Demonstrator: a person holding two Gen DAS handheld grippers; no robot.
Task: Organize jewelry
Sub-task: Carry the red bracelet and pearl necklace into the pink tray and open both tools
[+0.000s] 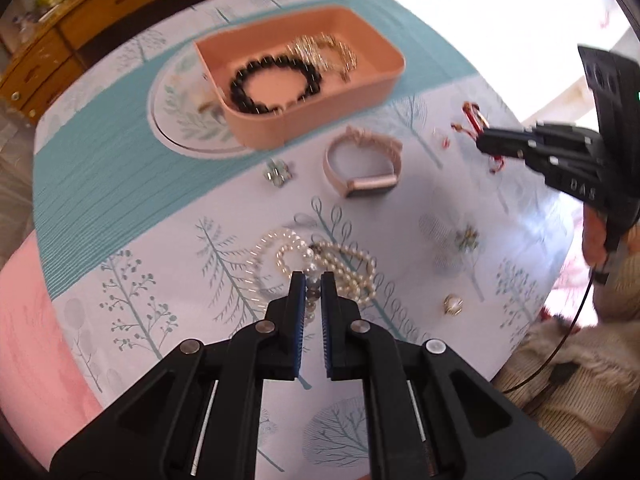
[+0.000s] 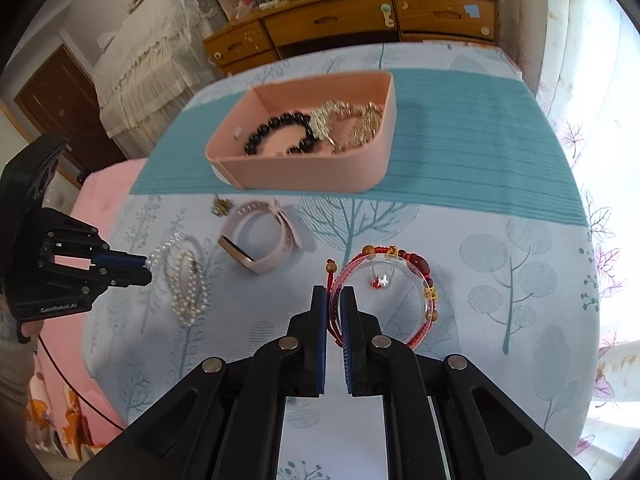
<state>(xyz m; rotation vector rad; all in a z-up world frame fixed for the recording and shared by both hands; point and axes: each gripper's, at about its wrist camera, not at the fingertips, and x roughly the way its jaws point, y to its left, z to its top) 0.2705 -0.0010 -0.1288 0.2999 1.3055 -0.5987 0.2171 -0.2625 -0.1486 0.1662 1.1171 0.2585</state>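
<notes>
A pink tray holds a black bead bracelet and gold chains. My left gripper is shut on a pearl necklace lying on the cloth. My right gripper is shut on a red bead bracelet. A pink watch lies between them, in front of the tray.
A small green brooch, a gold ring and another small ornament lie on the tree-patterned tablecloth. A wooden dresser stands behind the table. A pink blanket lies at the left.
</notes>
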